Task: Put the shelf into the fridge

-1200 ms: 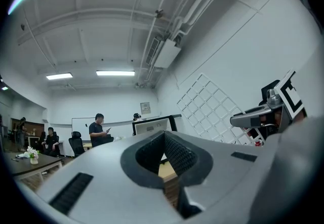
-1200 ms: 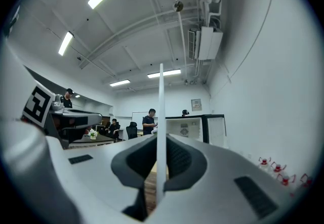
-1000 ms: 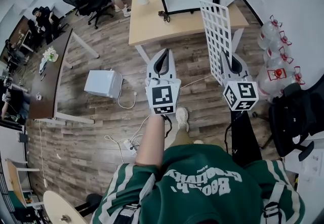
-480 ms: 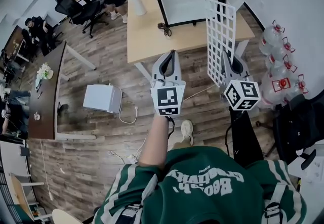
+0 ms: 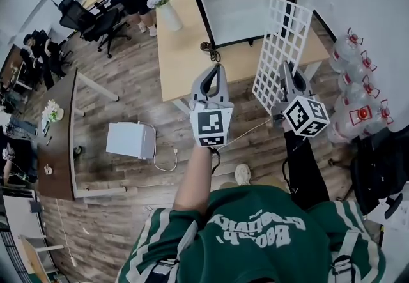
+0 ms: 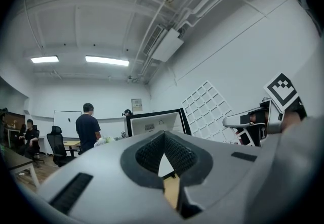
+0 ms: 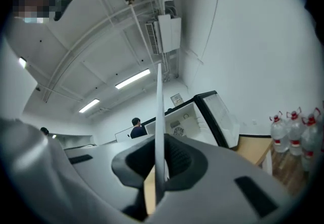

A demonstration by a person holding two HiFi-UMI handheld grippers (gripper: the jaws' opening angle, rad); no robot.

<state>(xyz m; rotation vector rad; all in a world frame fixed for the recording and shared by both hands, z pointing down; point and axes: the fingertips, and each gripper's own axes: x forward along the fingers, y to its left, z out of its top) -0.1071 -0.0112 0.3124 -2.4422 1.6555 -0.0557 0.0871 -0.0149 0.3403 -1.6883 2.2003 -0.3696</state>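
The fridge (image 5: 240,6) now sits closer, the wire shelf (image 5: 281,52) upright just right of its opening, pinched by the right gripper (image 5: 288,73), the left gripper (image 5: 214,72) closed and empty; it likely needs laying flat before entering.

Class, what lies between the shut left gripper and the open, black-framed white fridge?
Head view: between left gripper and fridge lies light wooden tabletop, bare except a black cable by the fridge.

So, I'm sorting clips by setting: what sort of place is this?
Probably an open-plan office or lab: desks with office chairs, a whiteboard on the far wall, water jugs lined along the wall, and a small fridge standing open on a wooden table.
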